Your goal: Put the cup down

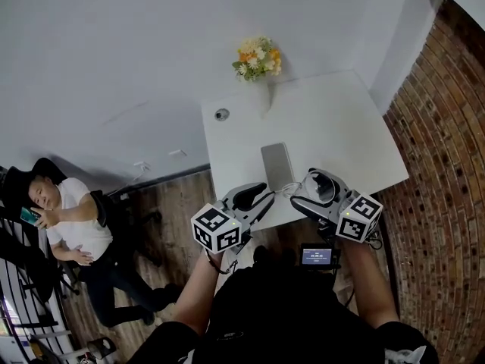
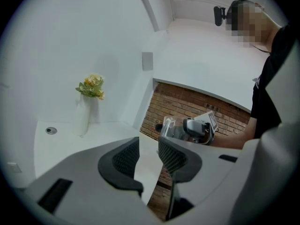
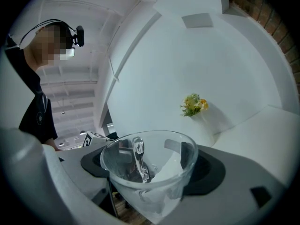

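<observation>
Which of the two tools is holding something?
The right tool: its jaws are clamped on a clear cup. The left tool has nothing between its jaws, only the white table edge showing beyond them.

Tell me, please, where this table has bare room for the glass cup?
The right half of the table, between the grey slab and the brick-side edge, is bare, as is the strip between slab and flower vase. Less free: the far left corner by the round fitting.
</observation>
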Available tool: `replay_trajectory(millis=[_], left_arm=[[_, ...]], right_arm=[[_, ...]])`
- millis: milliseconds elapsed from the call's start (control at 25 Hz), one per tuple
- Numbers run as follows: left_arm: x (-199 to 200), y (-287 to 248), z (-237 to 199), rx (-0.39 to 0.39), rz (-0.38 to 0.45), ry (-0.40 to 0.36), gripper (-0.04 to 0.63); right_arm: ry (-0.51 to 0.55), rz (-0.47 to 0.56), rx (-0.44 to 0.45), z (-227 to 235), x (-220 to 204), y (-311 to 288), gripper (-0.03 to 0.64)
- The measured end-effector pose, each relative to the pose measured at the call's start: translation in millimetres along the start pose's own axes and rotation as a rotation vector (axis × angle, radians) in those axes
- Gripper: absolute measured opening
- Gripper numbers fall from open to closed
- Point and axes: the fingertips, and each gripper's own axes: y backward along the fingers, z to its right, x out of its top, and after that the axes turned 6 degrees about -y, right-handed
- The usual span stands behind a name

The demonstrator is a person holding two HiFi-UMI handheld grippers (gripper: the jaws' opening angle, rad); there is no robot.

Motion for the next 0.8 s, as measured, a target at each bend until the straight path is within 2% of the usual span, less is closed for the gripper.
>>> replay_trajectory(millis=[560, 800], left_arm=[[-4, 12, -12, 0.024, -0.004, 0.015, 0.121], [-4, 12, -17, 0.042, -0.006, 0.019, 0.121]], right_arm=[[0.001, -0.021, 0.020, 0, -3, -18, 0.440], [-0.005, -0.032, -0.007, 12, -8, -23, 0.440]])
